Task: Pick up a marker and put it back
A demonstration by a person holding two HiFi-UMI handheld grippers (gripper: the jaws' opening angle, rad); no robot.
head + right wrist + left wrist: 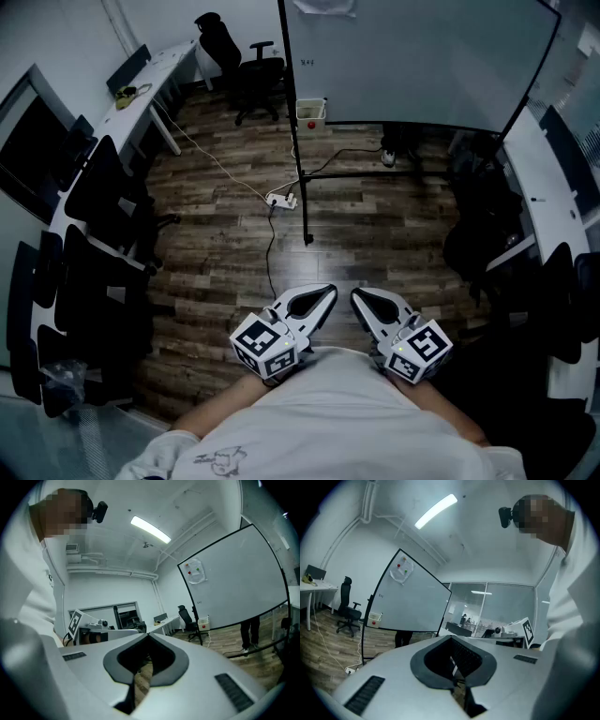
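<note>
While your left gripper point(323, 296) and right gripper point(363, 298) are clenched on nothing at lower centre, a grab may fail: no marker shows near the whiteboard point(412, 66) above.

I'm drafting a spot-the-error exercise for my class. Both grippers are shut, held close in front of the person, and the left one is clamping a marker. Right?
Not quite. The left gripper clamps nothing: the left gripper view shows its jaws together with no marker between. The rest holds: it and the right gripper are shut, close in front of the person.
</note>
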